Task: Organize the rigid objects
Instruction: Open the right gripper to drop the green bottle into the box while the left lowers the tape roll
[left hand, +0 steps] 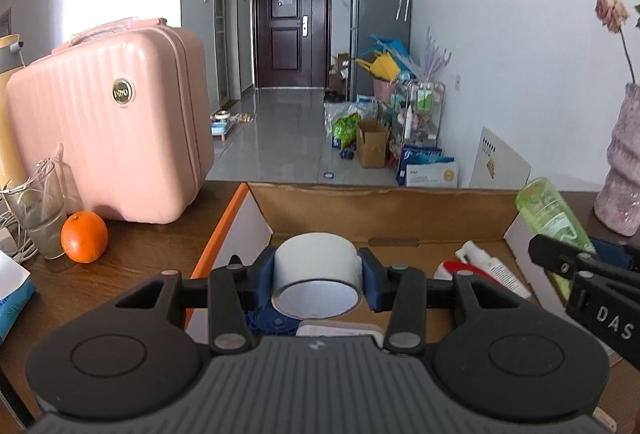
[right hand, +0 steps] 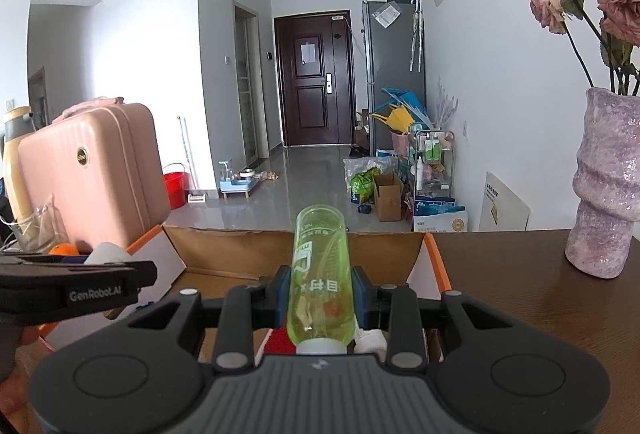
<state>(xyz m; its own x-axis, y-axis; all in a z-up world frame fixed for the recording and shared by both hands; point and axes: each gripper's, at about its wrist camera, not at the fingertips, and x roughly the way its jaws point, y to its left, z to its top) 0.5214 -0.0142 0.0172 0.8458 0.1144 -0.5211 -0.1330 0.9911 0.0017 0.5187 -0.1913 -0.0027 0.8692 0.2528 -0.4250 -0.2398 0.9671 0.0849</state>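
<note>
My left gripper [left hand: 318, 276] is shut on a roll of white tape [left hand: 316, 270], held over the open cardboard box [left hand: 384, 209]. Inside the box lie a white tube [left hand: 494, 270], a red item and a blue item under the tape. My right gripper [right hand: 320, 294] is shut on a clear green bottle [right hand: 320, 274], which points forward over the same cardboard box [right hand: 240, 246], cap end toward the camera. In the left wrist view the green bottle [left hand: 552, 213] and right gripper [left hand: 580, 266] show at the right. The left gripper [right hand: 80, 286] with the tape [right hand: 108, 254] appears at the left of the right wrist view.
A pink hard case [left hand: 112, 129] stands left of the box on the brown table [left hand: 132, 274], with an orange [left hand: 84, 237] and a glass [left hand: 38, 209] before it. A purple vase [right hand: 608, 181] with dried flowers stands at the right. Beyond the table edge is a tiled hallway.
</note>
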